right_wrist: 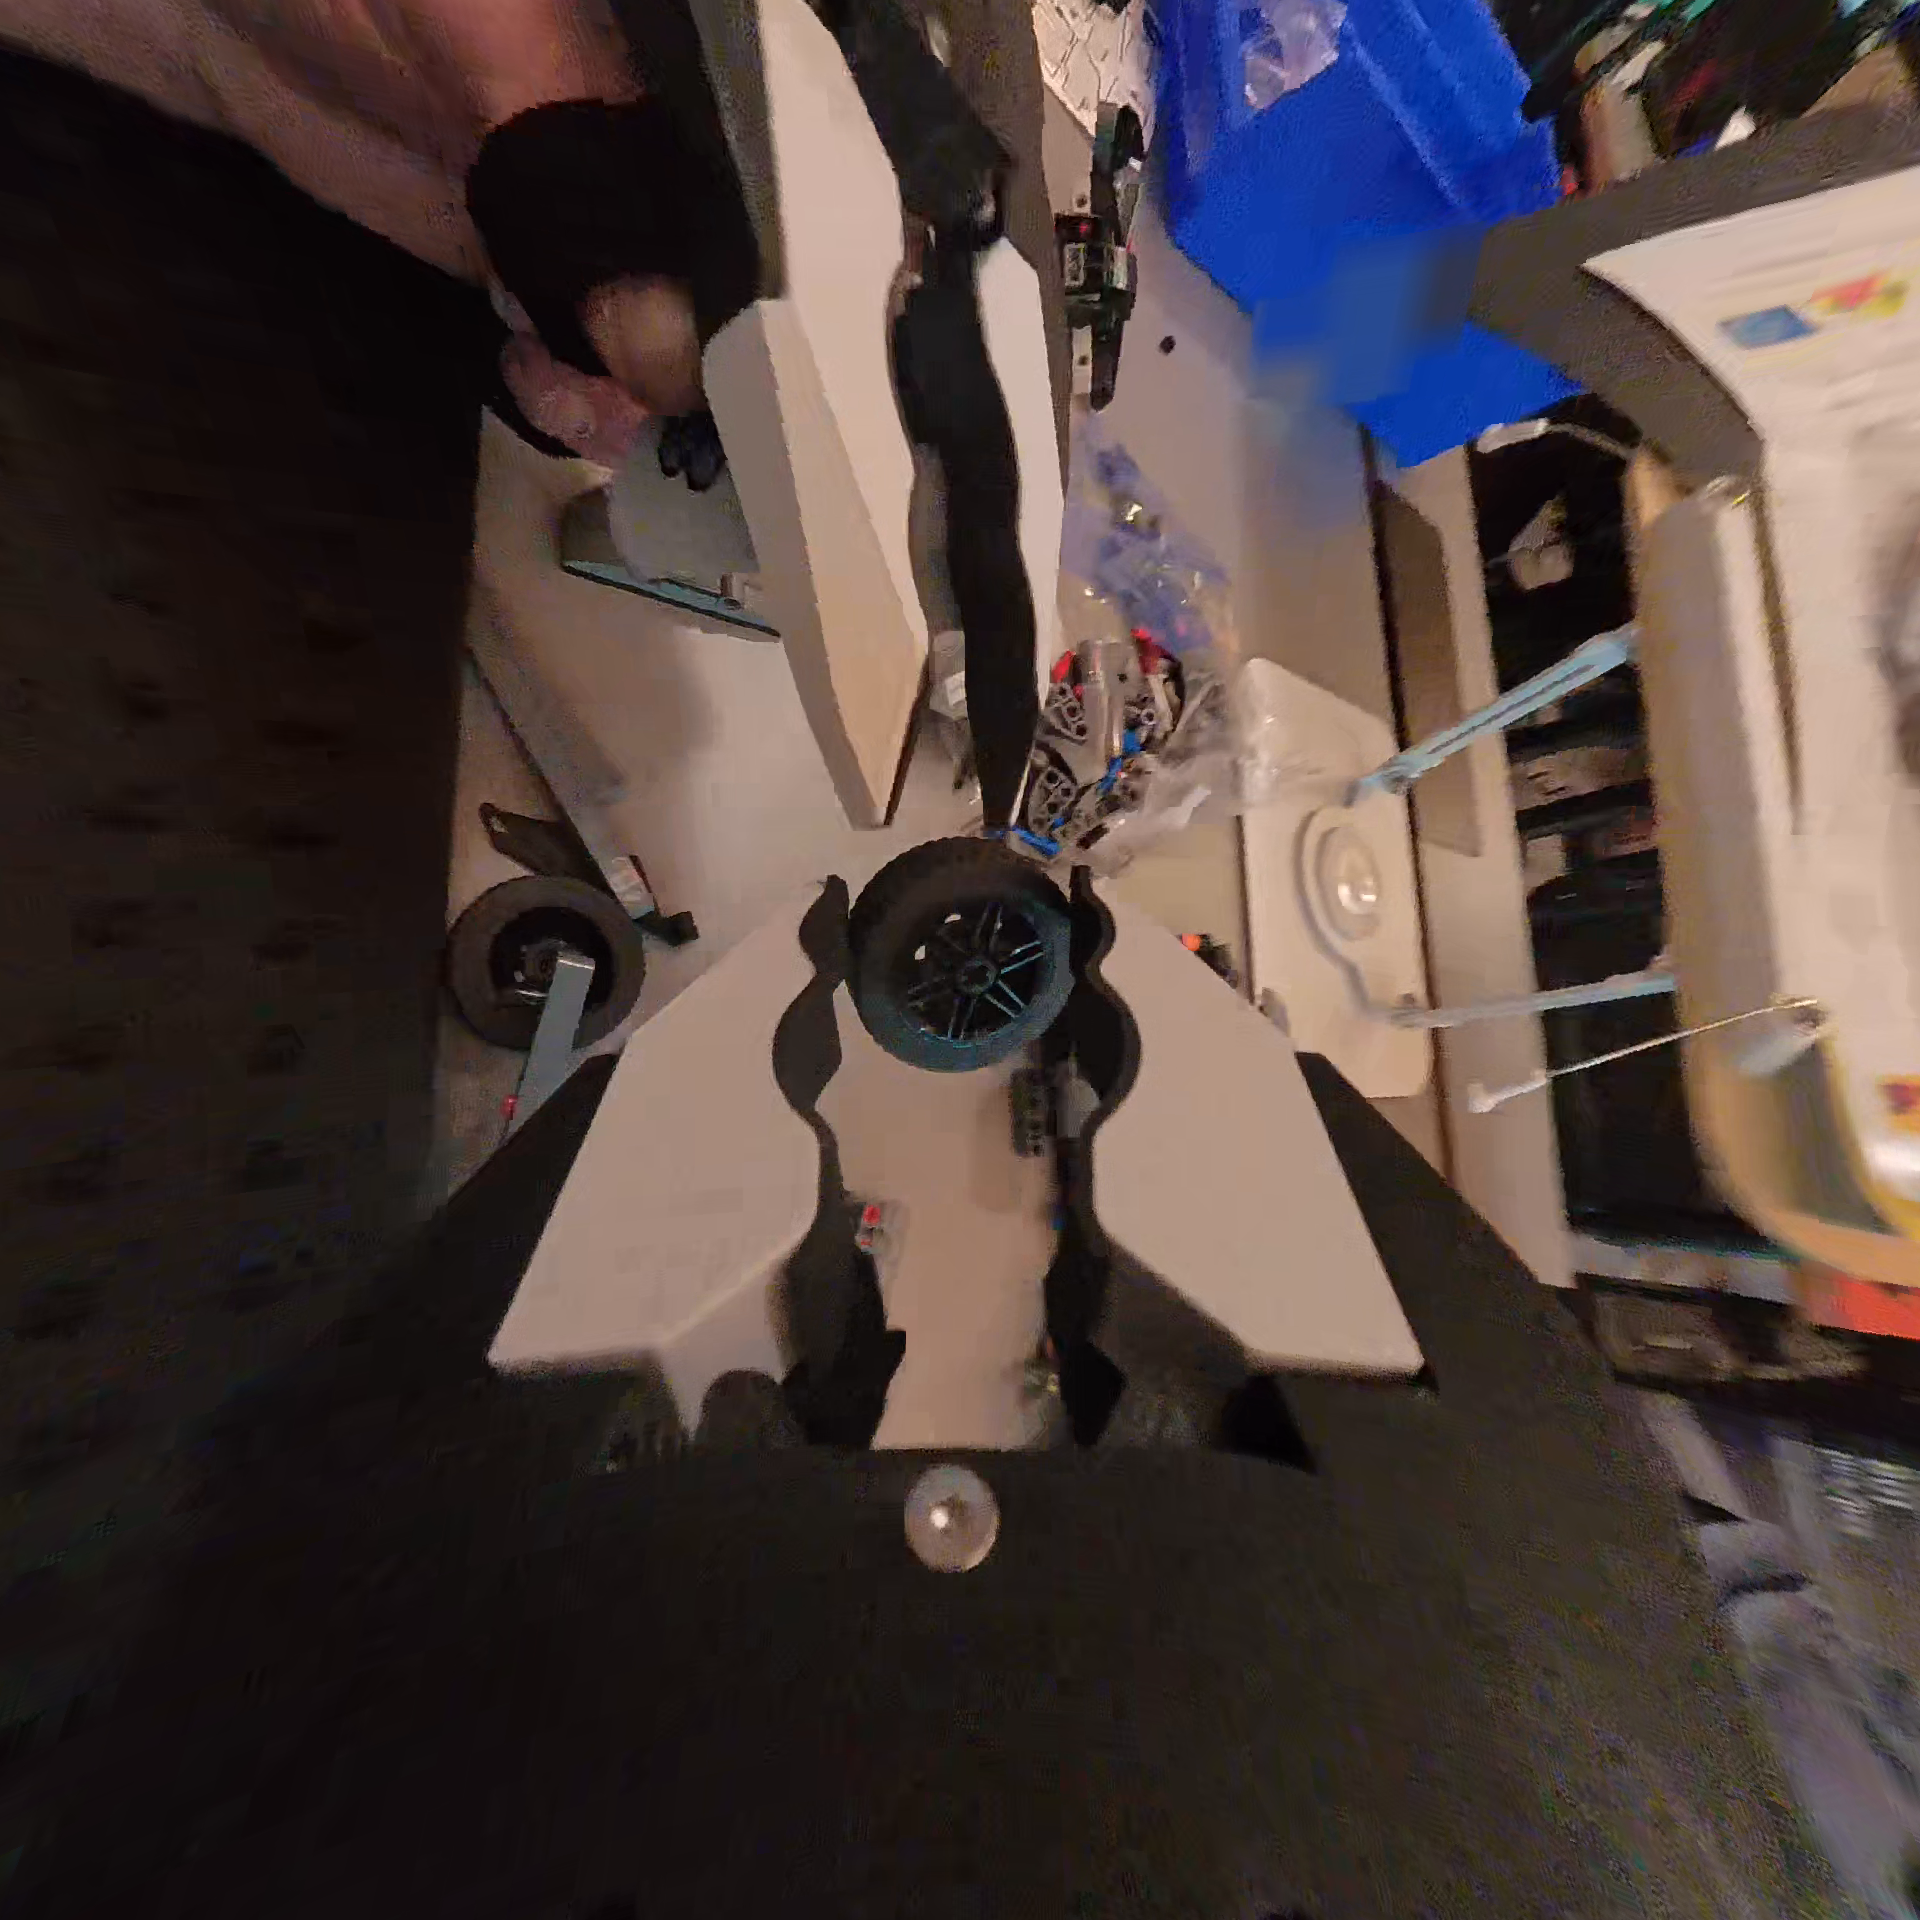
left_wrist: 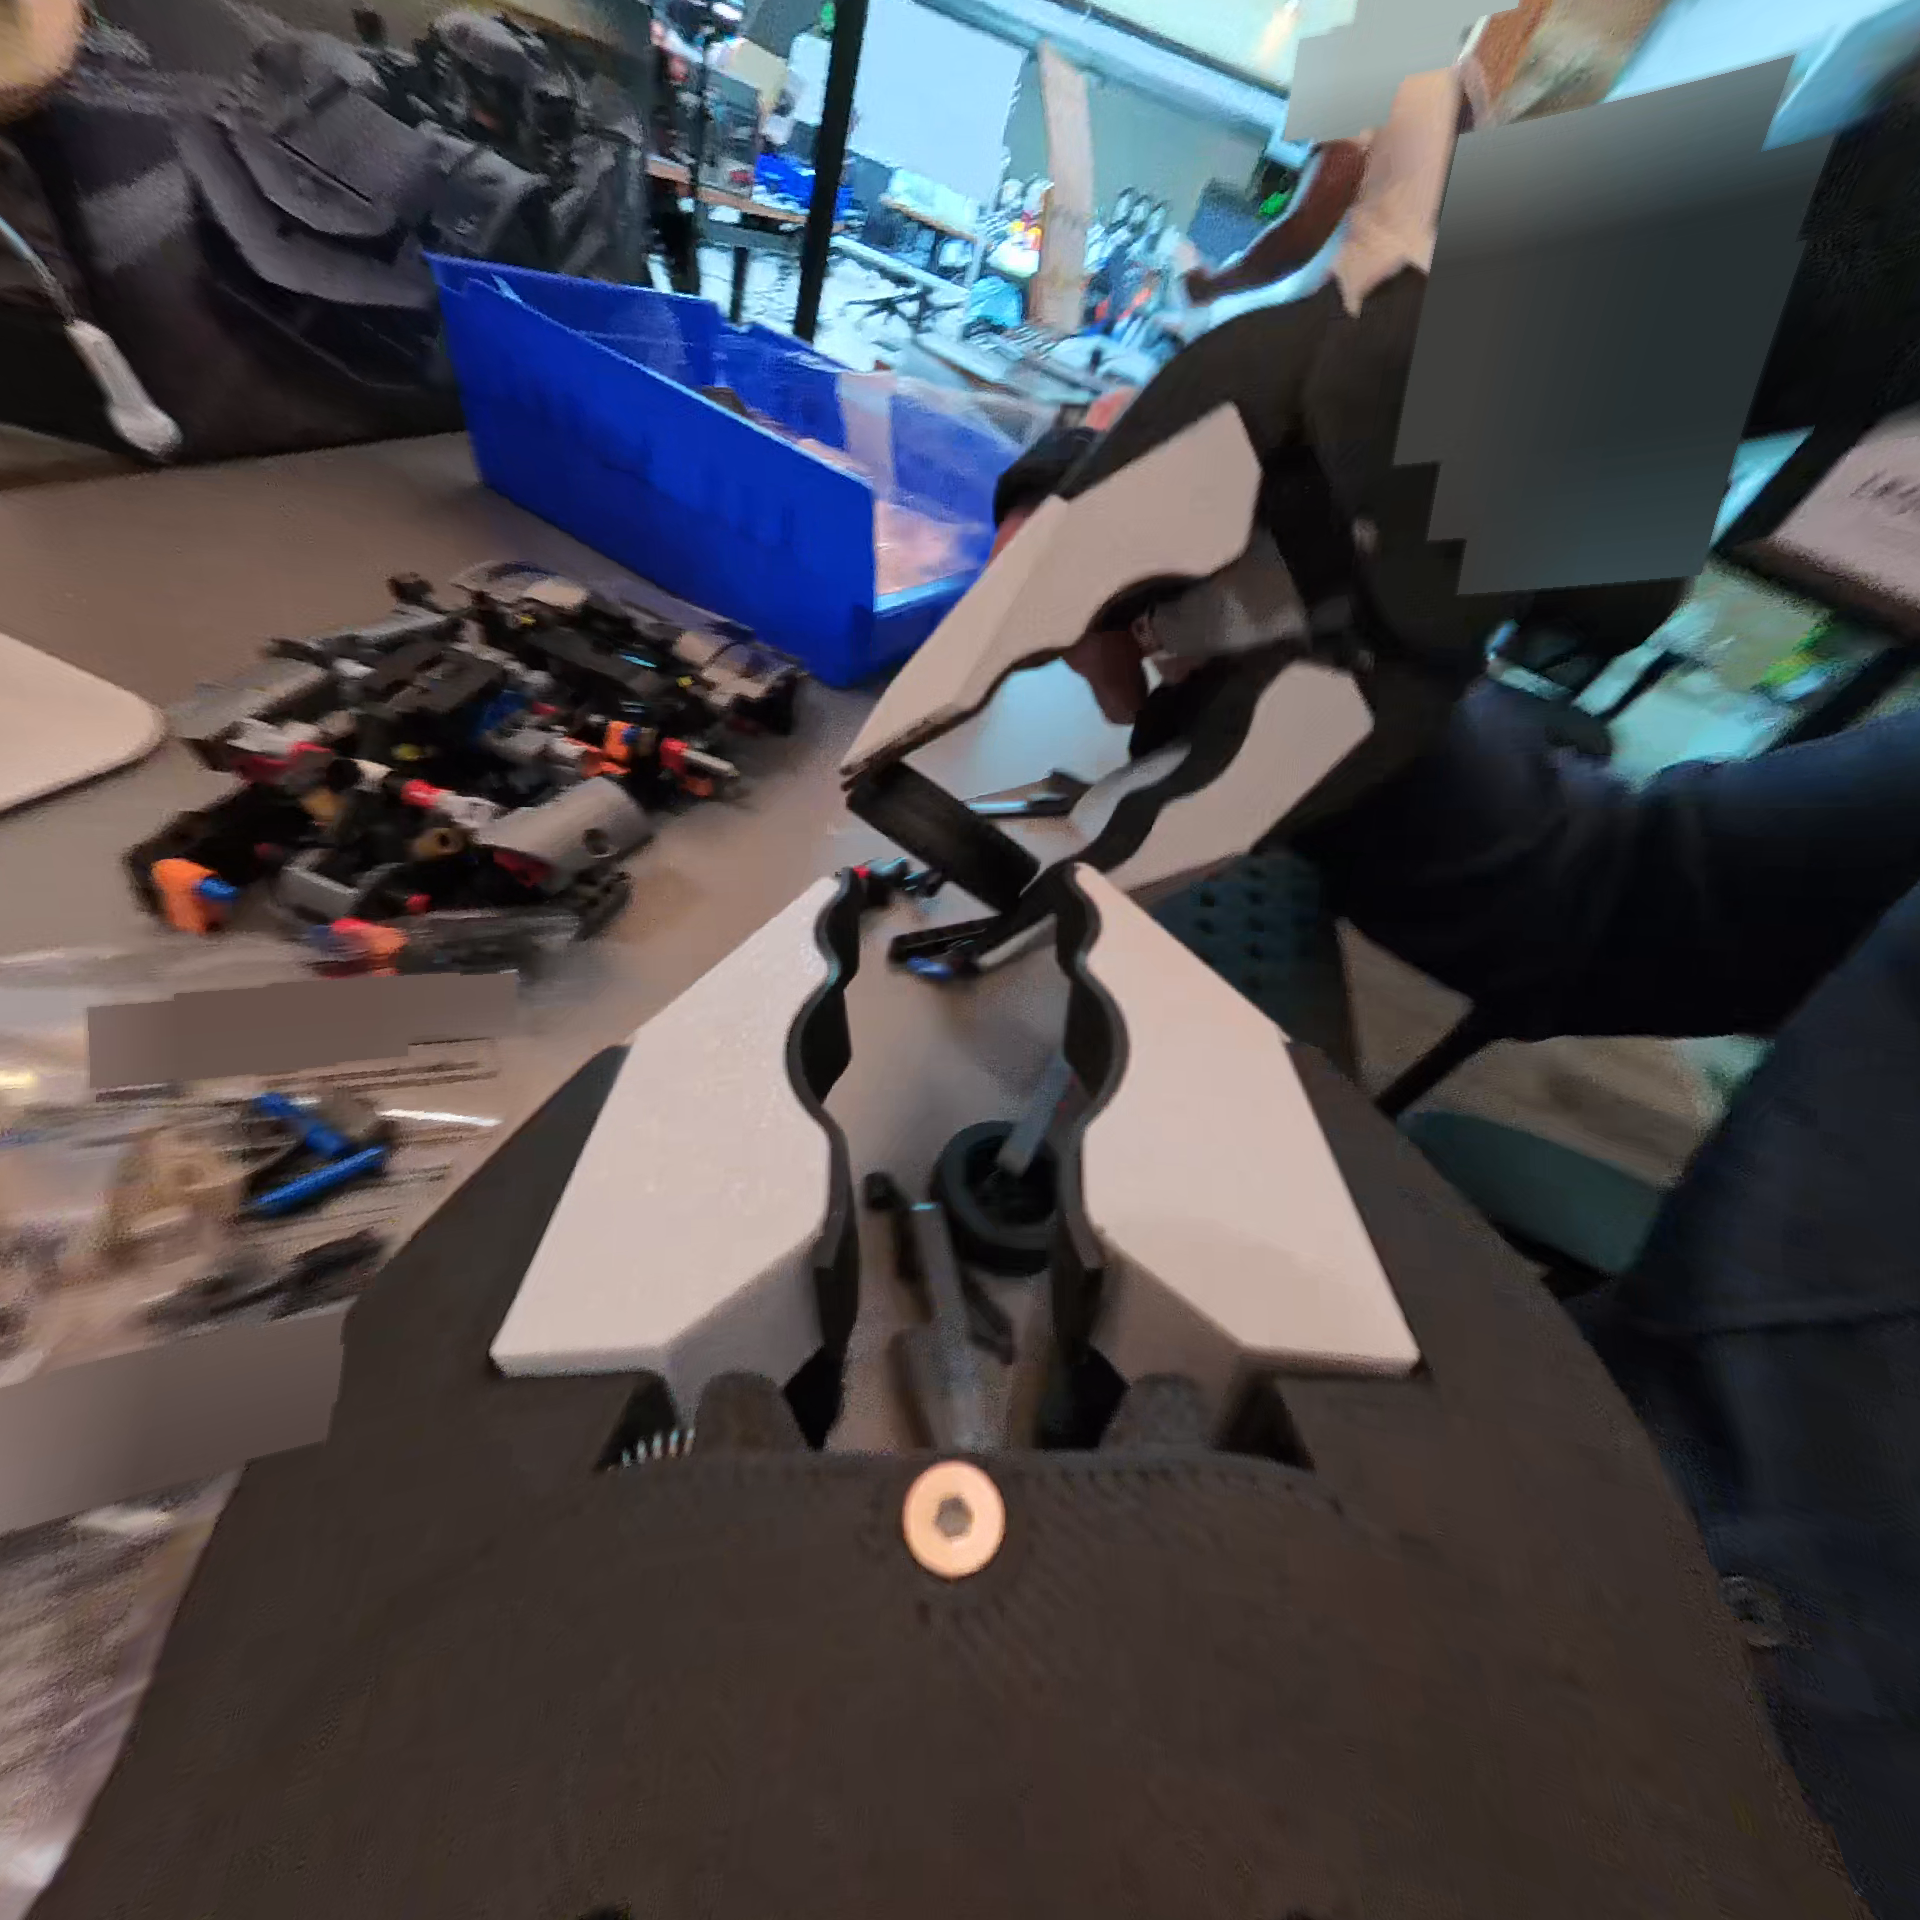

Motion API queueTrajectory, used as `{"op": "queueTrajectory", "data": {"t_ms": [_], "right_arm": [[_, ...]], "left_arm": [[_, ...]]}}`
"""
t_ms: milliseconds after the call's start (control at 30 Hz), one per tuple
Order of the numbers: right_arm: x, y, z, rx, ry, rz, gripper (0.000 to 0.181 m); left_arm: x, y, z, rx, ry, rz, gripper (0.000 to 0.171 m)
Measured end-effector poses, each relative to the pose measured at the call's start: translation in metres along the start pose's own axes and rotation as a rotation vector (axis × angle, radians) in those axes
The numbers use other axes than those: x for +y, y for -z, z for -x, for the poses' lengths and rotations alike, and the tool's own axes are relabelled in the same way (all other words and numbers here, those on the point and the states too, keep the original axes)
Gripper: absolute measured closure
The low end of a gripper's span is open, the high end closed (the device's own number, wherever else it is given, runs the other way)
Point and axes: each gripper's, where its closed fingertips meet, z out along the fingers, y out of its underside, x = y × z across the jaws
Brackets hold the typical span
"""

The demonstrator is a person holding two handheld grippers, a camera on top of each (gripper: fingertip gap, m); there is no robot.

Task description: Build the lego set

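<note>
Over the worktop (left_wrist: 312, 540), in the left wrist view, our left gripper (left_wrist: 961, 904) hangs released above loose parts; the half-built car (left_wrist: 447, 769) lies well apart, beside a blue bin (left_wrist: 665, 468). Through the right wrist view, our right gripper (right_wrist: 961, 914) is clenched on a wheel (right_wrist: 961, 956); another wheel (right_wrist: 540, 961) lies unfitted. Much remains, we judge.

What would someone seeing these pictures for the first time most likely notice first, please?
Probably the black spoked wheel clamped between the tips of the right gripper, dead centre of the right wrist view. Next, the partly built lego model, dark with orange and red bits, lying on the grey table left of centre in the left wrist view, with the bright blue bin behind it. A second wheel lies on the table at the left of the right wrist view.
</note>
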Motion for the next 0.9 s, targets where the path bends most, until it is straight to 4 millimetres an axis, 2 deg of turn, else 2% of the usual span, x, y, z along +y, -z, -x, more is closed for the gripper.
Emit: {"op": "queueTrajectory", "data": {"t_ms": [100, 200, 267, 333, 400, 467, 533, 667, 900], "right_arm": [[-0.011, -0.002, 0.003, 0.104, 0.164, 0.052, 0.140], [-0.021, -0.001, 0.003, 0.181, 0.256, 0.066, 0.140], [-0.024, 0.000, 0.003, 0.195, 0.276, 0.062, 0.140], [-0.029, 0.008, 0.003, 0.126, 0.156, -0.011, 0.141], [-0.030, 0.020, -0.005, 0.044, -0.078, -0.106, 0.135], [-0.024, 0.027, -0.013, -0.042, -0.292, -0.172, 0.139], [-0.020, 0.028, -0.010, -0.151, -0.432, -0.232, 0.140], [-0.025, 0.025, 0.003, -0.323, -0.568, -0.351, 0.161], [-0.024, 0.022, 0.002, -0.242, -0.575, -0.348, 0.163]], "left_arm": [[-0.003, -0.007, -0.012, 0.128, 0.126, -0.034, 0.124], [-0.004, -0.004, -0.004, 0.095, 0.142, -0.050, 0.153], [-0.004, -0.002, -0.004, 0.100, 0.145, -0.048, 0.155], [-0.007, 0.004, 0.004, 0.007, 0.061, -0.057, 0.159], [-0.014, 0.006, -0.005, 0.075, 0.062, -0.089, 0.159], [-0.015, 0.006, -0.009, 0.083, 0.043, -0.097, 0.159], [-0.022, 0.007, -0.020, 0.125, -0.008, -0.128, 0.159], [-0.019, 0.002, -0.027, 0.142, -0.047, -0.103, 0.159], [-0.023, 0.002, -0.024, 0.109, -0.062, -0.130, 0.158]]}}
